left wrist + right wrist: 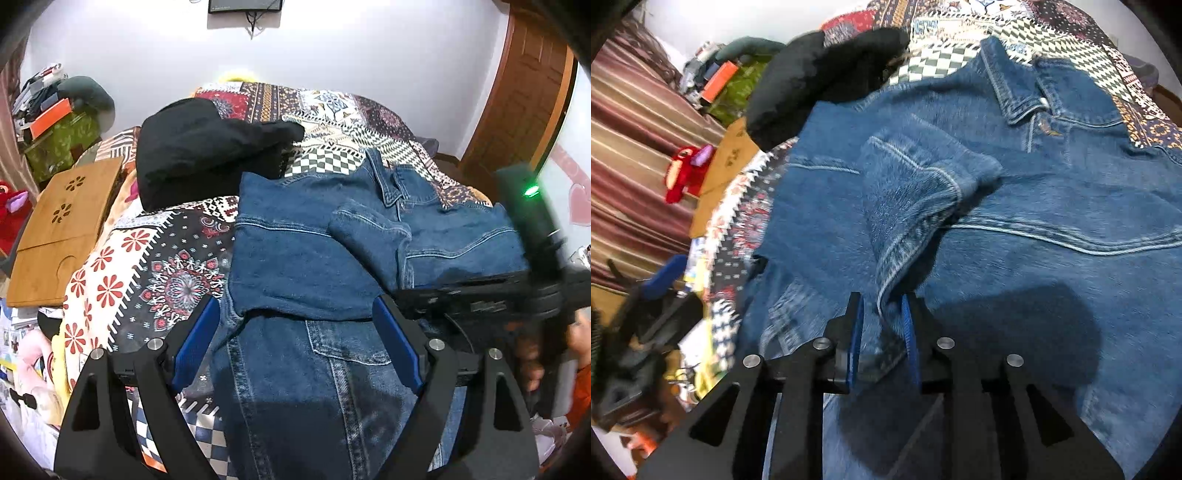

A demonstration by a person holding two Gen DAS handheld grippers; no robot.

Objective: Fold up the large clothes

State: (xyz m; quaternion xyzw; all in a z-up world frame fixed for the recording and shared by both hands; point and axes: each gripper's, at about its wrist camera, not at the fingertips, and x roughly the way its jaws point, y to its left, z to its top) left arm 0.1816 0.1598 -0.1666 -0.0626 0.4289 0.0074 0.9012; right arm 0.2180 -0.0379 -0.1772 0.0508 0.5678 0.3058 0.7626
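My right gripper (882, 314) pinches the denim jacket's (306, 251) folded sleeve (916, 192) at six o'clock; my left gripper (295, 325) hangs wide above its hem; jacket sprawls across the patterned bedspread (155, 266).

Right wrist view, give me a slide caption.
Right gripper pinches a sleeve fold of the denim jacket on the patterned bedspread.
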